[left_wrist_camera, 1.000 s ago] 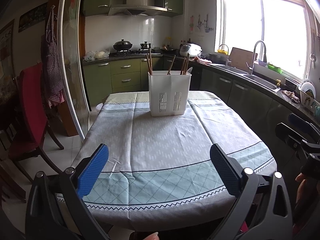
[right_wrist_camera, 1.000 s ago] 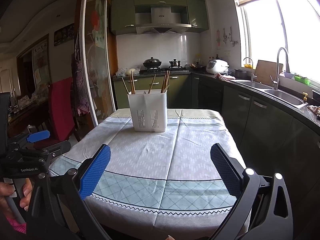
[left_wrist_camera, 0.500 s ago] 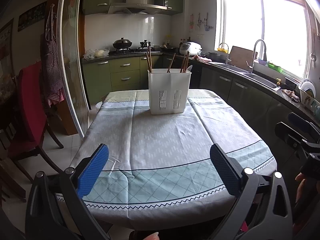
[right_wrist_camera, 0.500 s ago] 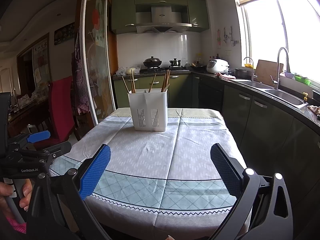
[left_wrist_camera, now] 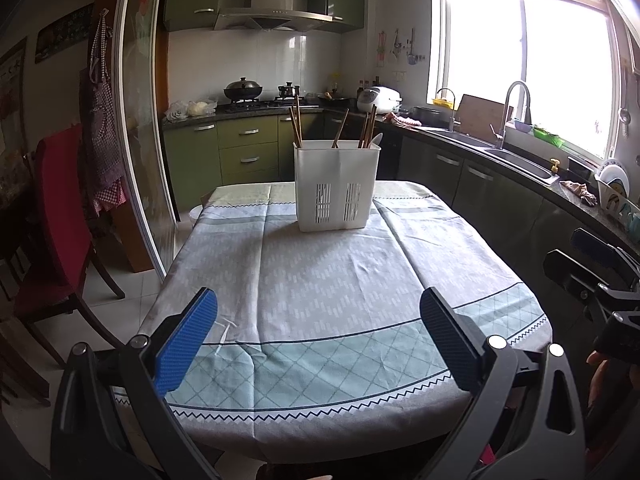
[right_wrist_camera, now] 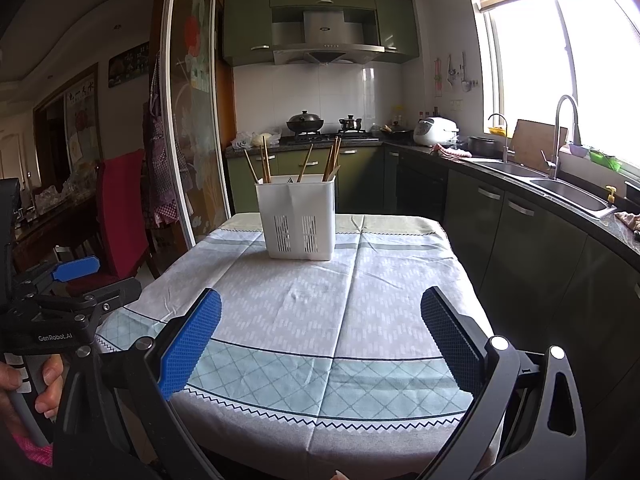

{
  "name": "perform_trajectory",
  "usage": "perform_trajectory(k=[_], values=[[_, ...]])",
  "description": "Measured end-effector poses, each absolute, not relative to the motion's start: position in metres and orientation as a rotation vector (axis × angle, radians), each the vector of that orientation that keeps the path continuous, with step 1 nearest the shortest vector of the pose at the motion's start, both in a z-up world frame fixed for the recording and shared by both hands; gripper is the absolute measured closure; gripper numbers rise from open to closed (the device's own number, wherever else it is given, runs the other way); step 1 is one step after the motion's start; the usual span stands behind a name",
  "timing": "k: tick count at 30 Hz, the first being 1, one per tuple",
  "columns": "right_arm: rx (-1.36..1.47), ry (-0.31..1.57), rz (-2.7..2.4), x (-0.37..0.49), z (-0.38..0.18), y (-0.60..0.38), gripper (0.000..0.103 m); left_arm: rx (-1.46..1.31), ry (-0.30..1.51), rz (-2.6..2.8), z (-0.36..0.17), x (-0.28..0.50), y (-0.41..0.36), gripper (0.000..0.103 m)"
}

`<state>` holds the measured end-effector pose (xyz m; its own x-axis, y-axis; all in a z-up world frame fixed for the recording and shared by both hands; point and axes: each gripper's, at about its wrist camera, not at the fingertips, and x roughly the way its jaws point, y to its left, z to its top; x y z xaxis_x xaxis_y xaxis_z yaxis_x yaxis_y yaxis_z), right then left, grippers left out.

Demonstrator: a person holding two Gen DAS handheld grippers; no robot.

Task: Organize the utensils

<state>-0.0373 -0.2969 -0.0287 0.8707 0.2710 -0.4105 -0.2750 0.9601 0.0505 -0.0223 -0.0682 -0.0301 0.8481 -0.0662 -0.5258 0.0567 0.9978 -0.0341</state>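
Kitchen with green cabinets; a table under a patterned tablecloth point(left_wrist_camera: 320, 280) fills the centre of both wrist views. White slotted utensil holder point(left_wrist_camera: 336, 188) stands upright at the far end of the cloth, upper centre of frame, with wooden chopsticks point(left_wrist_camera: 296, 124) leaning out of its compartments. Left gripper point(left_wrist_camera: 318, 326) and right gripper point(right_wrist_camera: 320, 328) both sit at the lower edge over the near end of the table, tongs spread wide, nothing between the blue pads.
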Motion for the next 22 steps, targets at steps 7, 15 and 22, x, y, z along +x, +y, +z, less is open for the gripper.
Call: perform_trajectory(k=[7,15,22], values=[[-0.011,0.431,0.285,-0.0358,-0.0318,-0.2982,0.004,-0.042,0.53,-0.062,-0.0298,-0.0229,-0.0618,0.006],[-0.014,0.434,0.287,-0.0351,-0.0331,-0.2981,0.005,-0.003,0.54,-0.005,-0.0316,-0.0203,-0.0611,0.006],[-0.015,0.436,0.288,-0.0349,-0.0329,-0.2982,0.005,0.0,0.552,0.009,-0.0326,-0.0187,-0.0591,0.006]])
